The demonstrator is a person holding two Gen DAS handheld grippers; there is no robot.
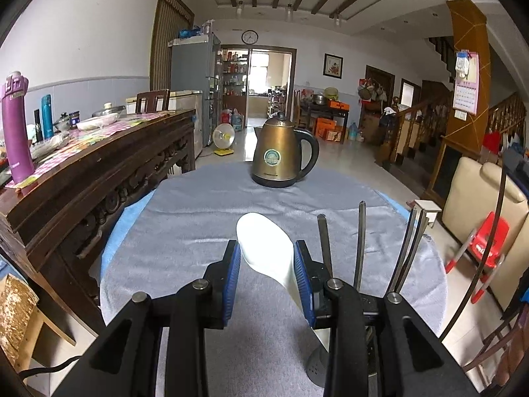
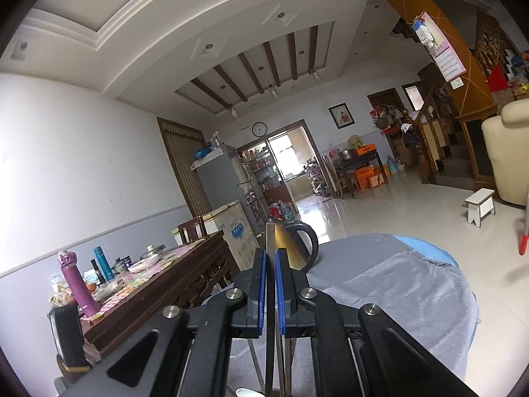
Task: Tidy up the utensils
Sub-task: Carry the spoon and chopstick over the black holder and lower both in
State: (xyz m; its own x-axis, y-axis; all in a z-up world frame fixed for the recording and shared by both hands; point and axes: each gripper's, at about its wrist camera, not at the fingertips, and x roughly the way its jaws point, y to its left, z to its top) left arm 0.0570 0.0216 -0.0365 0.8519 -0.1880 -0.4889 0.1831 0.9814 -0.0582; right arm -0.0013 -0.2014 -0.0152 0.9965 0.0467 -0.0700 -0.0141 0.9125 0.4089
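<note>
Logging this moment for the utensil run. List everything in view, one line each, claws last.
white spoon: 1, white, standing in the holder, between the left claw's pads
metal utensils: about 4 thin handles, steel grey, upright in the holder right of the spoon
utensil holder: 1, grey, perforated, low near edge of the round table
kettle: 1, bronze with black handle, far side of the table
grey cloth: 1, over a blue cover on the table
long wooden table: 1, dark brown, left
purple bottle: 1, on the long table
fan: 1, white and yellow, on the floor
left claw: open, around the spoon
right claw: shut on a thin metal handle
</note>
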